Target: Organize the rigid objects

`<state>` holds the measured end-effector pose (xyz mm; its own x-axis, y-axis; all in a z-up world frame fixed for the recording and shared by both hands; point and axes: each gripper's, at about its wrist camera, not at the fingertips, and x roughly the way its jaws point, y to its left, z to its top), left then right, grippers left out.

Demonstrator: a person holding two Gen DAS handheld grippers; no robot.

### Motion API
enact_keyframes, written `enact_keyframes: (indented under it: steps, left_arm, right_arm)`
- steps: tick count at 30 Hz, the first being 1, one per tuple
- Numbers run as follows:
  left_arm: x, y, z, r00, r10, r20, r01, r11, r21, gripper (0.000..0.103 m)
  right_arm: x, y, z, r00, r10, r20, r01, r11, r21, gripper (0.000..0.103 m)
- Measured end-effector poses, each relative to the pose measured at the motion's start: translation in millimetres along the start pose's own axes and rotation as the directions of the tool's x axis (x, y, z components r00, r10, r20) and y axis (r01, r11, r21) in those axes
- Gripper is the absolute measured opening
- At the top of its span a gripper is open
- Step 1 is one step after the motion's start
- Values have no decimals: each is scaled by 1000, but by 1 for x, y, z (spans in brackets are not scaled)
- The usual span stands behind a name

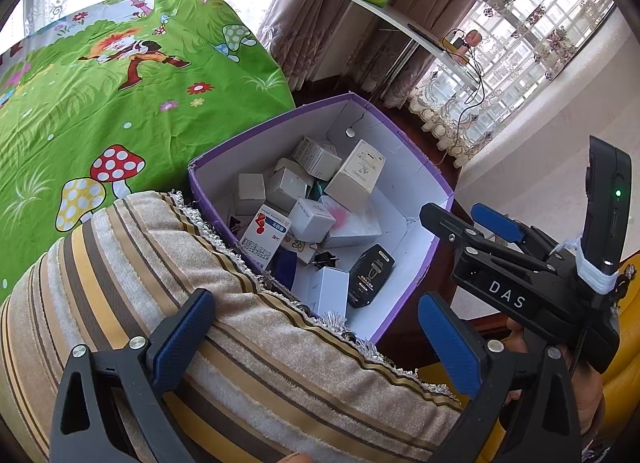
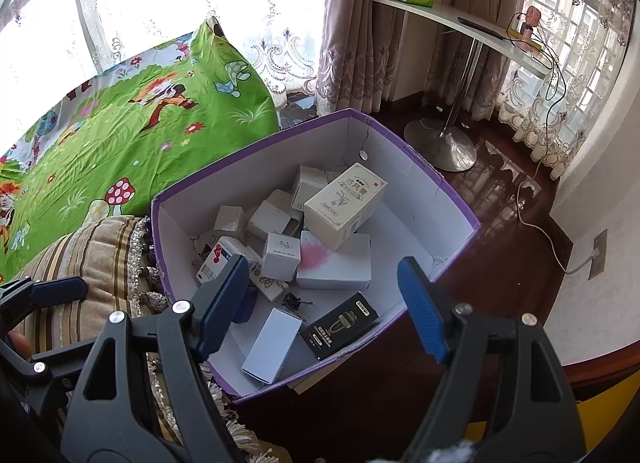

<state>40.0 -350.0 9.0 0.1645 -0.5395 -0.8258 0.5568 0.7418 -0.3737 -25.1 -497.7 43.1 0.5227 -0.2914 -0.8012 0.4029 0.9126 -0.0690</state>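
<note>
Above the purple box (image 2: 436, 199), both the right gripper (image 2: 324, 303) and the left gripper (image 1: 316, 337) hang spread wide, holding nothing. A good next pick is probably the black box (image 2: 340, 325) (it lies alone). Inside lie about ten white boxes (image 2: 334, 267) and one black.

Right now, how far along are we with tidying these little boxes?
Looks nearly done: the purple bin already holds a heap of small cartons, including the black box and a big cream box. Nothing is in hand; the left claw and right claw are both open and empty. No loose boxes show on the striped cushion or green bedsheet, so little seems left.
</note>
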Motion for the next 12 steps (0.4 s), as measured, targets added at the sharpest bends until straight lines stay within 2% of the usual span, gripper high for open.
enact_keyframes:
  steps: [6, 12]
  left_arm:
    - [0, 0, -1, 1000, 1, 3, -1, 1000, 8, 103]
    - [1, -12, -5, 999, 23, 24, -25, 997, 73, 103]
  right_arm:
    - [0, 0, 0, 1000, -1, 0, 1, 1000, 0, 79]
    - [2, 0, -2, 1000, 0, -3, 0, 1000, 5, 79]
